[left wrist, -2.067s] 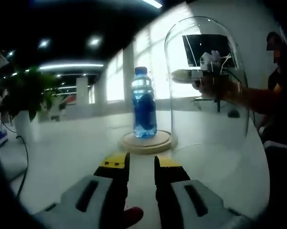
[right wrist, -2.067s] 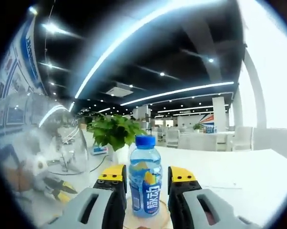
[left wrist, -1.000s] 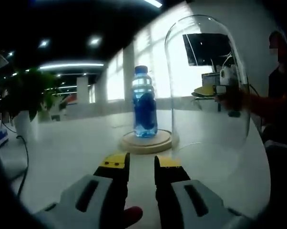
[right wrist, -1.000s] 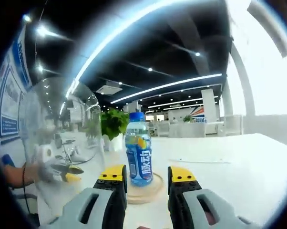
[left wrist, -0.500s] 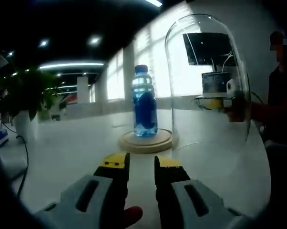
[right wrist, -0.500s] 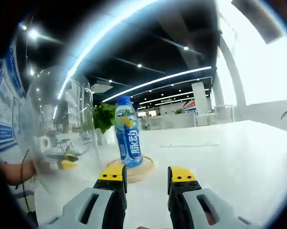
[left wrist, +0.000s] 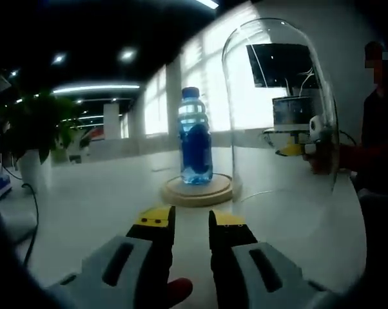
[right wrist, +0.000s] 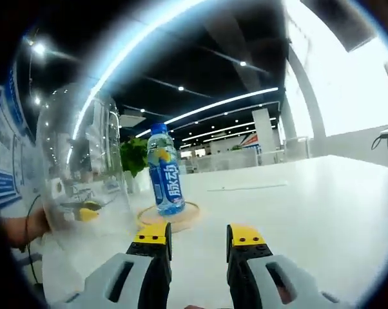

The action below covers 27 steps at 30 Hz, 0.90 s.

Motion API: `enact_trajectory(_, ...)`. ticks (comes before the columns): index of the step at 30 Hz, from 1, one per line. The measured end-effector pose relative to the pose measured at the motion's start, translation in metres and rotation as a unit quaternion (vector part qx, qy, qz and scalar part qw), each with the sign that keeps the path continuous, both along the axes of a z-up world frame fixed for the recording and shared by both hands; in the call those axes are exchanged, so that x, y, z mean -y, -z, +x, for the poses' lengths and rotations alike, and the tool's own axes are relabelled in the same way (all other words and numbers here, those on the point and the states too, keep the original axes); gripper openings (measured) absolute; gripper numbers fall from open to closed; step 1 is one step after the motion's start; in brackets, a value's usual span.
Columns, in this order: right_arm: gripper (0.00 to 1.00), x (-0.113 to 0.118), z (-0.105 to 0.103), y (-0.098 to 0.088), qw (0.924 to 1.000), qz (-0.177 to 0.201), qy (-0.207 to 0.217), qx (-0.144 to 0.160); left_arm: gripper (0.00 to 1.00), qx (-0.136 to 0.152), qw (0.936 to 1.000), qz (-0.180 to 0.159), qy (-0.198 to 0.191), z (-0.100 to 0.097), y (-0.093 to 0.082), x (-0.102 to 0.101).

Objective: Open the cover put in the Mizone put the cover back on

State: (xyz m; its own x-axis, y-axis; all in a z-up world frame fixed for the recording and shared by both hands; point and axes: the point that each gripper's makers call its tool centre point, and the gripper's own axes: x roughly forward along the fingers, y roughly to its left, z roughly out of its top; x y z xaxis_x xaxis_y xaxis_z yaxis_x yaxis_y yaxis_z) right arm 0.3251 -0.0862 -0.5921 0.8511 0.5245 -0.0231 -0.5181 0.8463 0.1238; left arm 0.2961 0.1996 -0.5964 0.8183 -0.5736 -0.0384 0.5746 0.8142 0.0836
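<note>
The blue bottle (left wrist: 195, 138) stands upright on a round wooden base (left wrist: 198, 190) on the white table (left wrist: 97, 206). The glass cover (left wrist: 281, 109) stands on the table just beside the base — not over the bottle. The left gripper (left wrist: 191, 222) and right gripper (right wrist: 197, 239) are both empty, jaws apart.

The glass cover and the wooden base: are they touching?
Apart. In the left gripper view the glass cover stands on the table beside the wooden base, with bare tabletop between their rims.
</note>
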Motion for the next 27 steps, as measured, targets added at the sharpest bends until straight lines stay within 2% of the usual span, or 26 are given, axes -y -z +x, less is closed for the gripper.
enact_trajectory(1, 0.26, -0.002, -0.002, -0.001, 1.0000, -0.006, -0.002, 0.003, 0.16, 0.000, 1.0000, 0.000, 0.000, 0.000, 0.000, 0.000)
enact_trajectory(9, 0.25, -0.007, -0.012, -0.007, 0.9997, 0.022, -0.004, 0.012, 0.16, 0.000, 1.0000, -0.001, 0.000, 0.001, 0.000, -0.001)
enact_trajectory(10, 0.21, -0.009, -0.014, -0.007, 0.9994, 0.030, -0.012, 0.008, 0.16, 0.001, 1.0000, -0.001, -0.001, 0.000, 0.000, -0.001)
enact_trajectory(12, 0.20, -0.019, -0.022, -0.010, 0.9967, 0.065, -0.048, -0.004, 0.16, 0.002, 1.0000, -0.001, -0.002, 0.000, 0.000, -0.001)
enact_trajectory(15, 0.20, -0.018, -0.021, -0.008, 0.9982, 0.043, -0.040, 0.008, 0.16, 0.002, 1.0000, -0.001, -0.001, 0.000, 0.000, -0.001)
enact_trajectory(23, 0.20, -0.016, -0.022, -0.011, 0.9984, 0.045, -0.033, 0.010, 0.16, 0.003, 1.0000, 0.002, 0.000, -0.001, 0.000, 0.000)
enact_trajectory(27, 0.17, -0.021, -0.025, -0.011, 0.9979, 0.044, -0.046, 0.009, 0.16, 0.004, 1.0000, 0.000, -0.001, -0.001, -0.001, 0.000)
